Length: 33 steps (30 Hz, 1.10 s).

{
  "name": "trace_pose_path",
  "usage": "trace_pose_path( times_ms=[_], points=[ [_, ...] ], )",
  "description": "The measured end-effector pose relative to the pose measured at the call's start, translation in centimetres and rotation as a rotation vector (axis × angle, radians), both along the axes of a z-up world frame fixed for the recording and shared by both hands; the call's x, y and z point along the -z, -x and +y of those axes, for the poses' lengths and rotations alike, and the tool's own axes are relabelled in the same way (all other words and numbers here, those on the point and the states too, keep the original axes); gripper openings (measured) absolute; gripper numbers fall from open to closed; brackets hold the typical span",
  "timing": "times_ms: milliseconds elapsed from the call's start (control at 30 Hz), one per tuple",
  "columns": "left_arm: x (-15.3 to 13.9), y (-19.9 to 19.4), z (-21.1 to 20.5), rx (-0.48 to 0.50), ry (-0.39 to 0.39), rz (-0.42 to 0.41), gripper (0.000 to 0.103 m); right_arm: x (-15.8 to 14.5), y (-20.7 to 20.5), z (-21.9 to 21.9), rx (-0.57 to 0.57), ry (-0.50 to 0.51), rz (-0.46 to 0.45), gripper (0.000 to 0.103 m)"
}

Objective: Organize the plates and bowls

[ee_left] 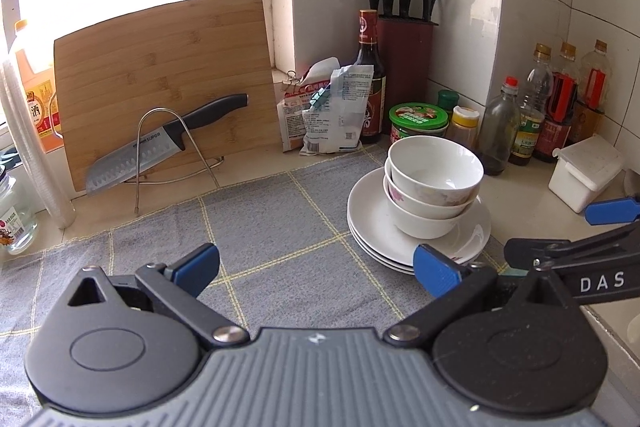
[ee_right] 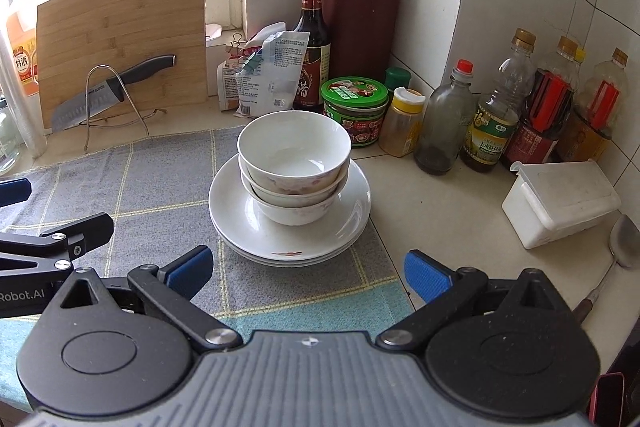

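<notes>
Three white bowls (ee_right: 294,163) are nested upright on a stack of white plates (ee_right: 352,215) on the grey checked cloth (ee_right: 152,183). The bowls (ee_left: 434,183) and plates (ee_left: 368,219) also show in the left wrist view, at the right. My right gripper (ee_right: 308,273) is open and empty, just in front of the plates. My left gripper (ee_left: 316,269) is open and empty over the cloth (ee_left: 272,223), its right finger close to the plates' near rim. The right gripper's fingers (ee_left: 612,211) show at the right edge of the left wrist view.
A cutting board (ee_left: 160,87) and a knife (ee_left: 168,143) on a wire stand lean at the back left. A knife block (ee_right: 360,23), sauce bottles (ee_right: 492,115), a green-lidded jar (ee_right: 356,107), packets (ee_right: 264,75) and a white box (ee_right: 560,203) line the back and right. A spoon (ee_right: 620,243) lies at the right.
</notes>
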<state>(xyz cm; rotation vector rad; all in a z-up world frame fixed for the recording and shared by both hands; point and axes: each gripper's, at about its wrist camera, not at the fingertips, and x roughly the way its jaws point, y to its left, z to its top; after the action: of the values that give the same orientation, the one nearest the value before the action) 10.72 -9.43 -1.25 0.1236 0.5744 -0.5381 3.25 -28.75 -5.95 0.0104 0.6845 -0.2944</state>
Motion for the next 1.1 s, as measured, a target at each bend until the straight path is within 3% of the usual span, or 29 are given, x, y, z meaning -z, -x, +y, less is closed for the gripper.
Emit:
trace_pose_path(
  times_ms=[1100],
  points=[
    [-0.43, 0.19, -0.19, -0.013, -0.022, -0.007, 0.102, -0.21, 0.59, -0.02, 0.02, -0.008, 0.002, 0.103]
  ],
)
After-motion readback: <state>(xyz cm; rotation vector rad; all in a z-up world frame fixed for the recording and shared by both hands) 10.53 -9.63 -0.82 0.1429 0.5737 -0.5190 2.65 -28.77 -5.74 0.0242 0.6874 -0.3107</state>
